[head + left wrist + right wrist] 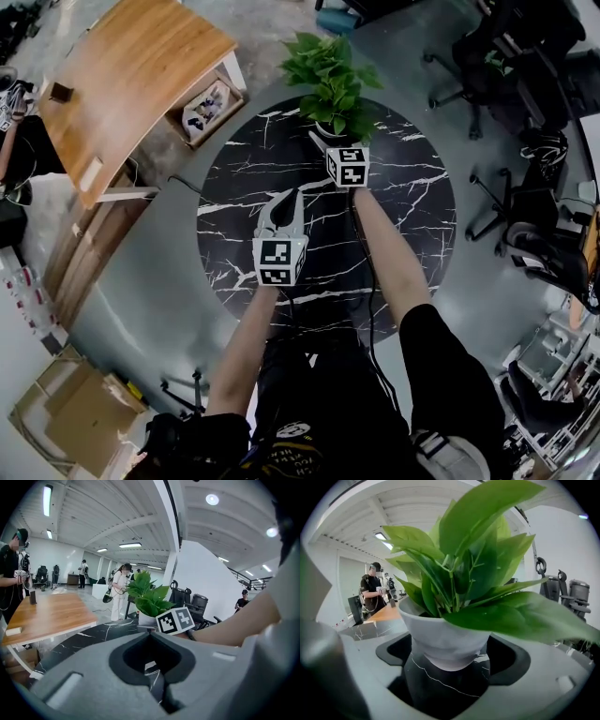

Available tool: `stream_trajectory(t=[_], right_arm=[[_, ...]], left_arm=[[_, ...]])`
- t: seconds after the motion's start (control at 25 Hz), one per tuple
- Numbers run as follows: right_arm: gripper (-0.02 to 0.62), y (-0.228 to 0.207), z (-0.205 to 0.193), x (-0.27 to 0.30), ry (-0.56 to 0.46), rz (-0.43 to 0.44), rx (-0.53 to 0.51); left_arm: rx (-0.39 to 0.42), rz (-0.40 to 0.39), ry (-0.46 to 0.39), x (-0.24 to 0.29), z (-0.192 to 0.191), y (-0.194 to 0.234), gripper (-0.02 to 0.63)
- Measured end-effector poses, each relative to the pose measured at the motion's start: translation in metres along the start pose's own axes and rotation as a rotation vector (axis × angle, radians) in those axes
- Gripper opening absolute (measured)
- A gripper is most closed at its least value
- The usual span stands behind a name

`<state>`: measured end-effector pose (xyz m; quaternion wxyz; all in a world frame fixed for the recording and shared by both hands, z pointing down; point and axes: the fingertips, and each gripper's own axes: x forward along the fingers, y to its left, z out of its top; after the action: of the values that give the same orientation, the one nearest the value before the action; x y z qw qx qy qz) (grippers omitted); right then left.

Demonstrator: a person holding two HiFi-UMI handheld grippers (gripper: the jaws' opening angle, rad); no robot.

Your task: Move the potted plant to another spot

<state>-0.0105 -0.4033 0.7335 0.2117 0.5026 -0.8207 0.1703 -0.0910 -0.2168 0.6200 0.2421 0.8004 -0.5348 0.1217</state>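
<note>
The potted plant (330, 80), green leaves in a white pot (440, 641), stands near the far edge of the round black marble table (412, 216). My right gripper (328, 138) reaches in at its base. In the right gripper view the right gripper (451, 637) is open wide, one jaw on each side of the pot, and the pads do not press on it. My left gripper (294, 194) hovers over the table's middle, nearer to me, shut and empty. In the left gripper view the left gripper (150, 631) points at the plant (149, 597) and the right gripper's marker cube (175, 620).
A wooden desk (122, 84) stands beyond the table at the left, with cardboard boxes (66, 412) on the floor nearby. Office chairs (525, 56) crowd the right side. People (119, 592) stand in the hall behind the plant.
</note>
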Motion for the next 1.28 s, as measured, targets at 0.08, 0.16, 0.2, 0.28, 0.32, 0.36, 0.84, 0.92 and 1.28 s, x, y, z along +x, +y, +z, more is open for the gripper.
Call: stream_trajectory(t=[0.08,0.16,0.2,0.28,0.32,0.36,0.84,0.92,1.28], right_arm=[[0.446,-0.004,0.000,0.002,0.008,-0.034,-0.009],[0.446,-0.005,0.001,0.003,0.007,-0.045,-0.012],[0.446,-0.005,0.002,0.004,0.005,-0.044,-0.015],[0.446,0.000,0.004,0.006,0.003,-0.038,-0.023],[0.446,0.005,0.005,0.007,0.004,-0.030,-0.028],[0.446,0.013,0.005,0.009,0.007,-0.020,-0.034],[0.446,0.183,-0.005,0.015,0.018,0.223,-0.181],[0.446,0.214,-0.012,0.008,0.013,0.262,-0.203],[0.446,0.327,-0.065,-0.071,0.063,0.423,-0.310]], left_arm=[[-0.009,0.015,0.003,-0.001,-0.002,0.004,0.003],[-0.019,0.028,0.001,-0.003,-0.003,0.008,0.003],[-0.024,0.035,-0.001,-0.004,-0.004,0.010,0.003],[-0.030,0.047,-0.007,-0.007,-0.003,0.012,0.003],[-0.031,0.052,-0.012,-0.009,-0.003,0.013,0.004],[-0.031,0.058,-0.016,-0.013,-0.002,0.016,0.003],[-0.053,0.240,-0.058,-0.107,-0.017,0.074,0.004],[-0.075,0.283,-0.061,-0.131,-0.027,0.084,0.005],[-0.173,0.491,-0.049,-0.258,-0.093,0.119,0.003]])
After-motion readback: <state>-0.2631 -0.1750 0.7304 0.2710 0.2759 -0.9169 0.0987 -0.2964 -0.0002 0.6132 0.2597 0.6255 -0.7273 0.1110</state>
